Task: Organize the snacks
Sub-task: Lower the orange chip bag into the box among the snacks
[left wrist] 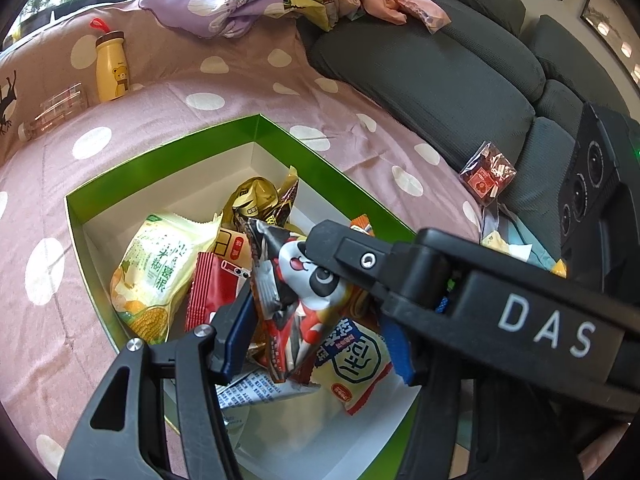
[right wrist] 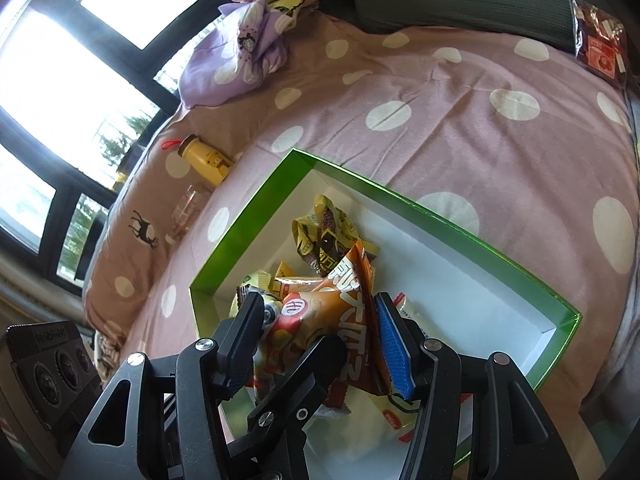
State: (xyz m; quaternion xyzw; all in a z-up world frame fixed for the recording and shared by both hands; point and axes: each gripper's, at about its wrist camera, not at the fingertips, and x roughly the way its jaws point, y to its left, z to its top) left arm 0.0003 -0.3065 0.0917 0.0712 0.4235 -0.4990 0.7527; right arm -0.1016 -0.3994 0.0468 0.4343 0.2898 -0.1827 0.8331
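Note:
A green box [left wrist: 256, 120] with a white inside lies on the polka-dot pink cover and holds several snack packets: a yellow-green corn one [left wrist: 156, 272], a red one [left wrist: 212, 292] and a gold one [left wrist: 252, 196]. My left gripper [left wrist: 316, 312] is shut on a grey-and-red panda packet [left wrist: 304, 280], upright above the pile. My right gripper [right wrist: 316, 304] is shut on a puffy orange packet [right wrist: 320, 320] over the same box [right wrist: 240, 232]. Both grippers crowd together; one right finger [left wrist: 332, 240] crosses in front of the panda packet. A loose red packet [left wrist: 486, 178] lies by the sofa cushions.
A yellow bear bottle [left wrist: 112, 66] and a clear glass [left wrist: 60, 108] stand at the far left of the cover. A purple cloth bundle [left wrist: 216, 0] is piled at the back. Grey sofa cushions [left wrist: 432, 72] border the right side. Windows [right wrist: 80, 60] lie beyond.

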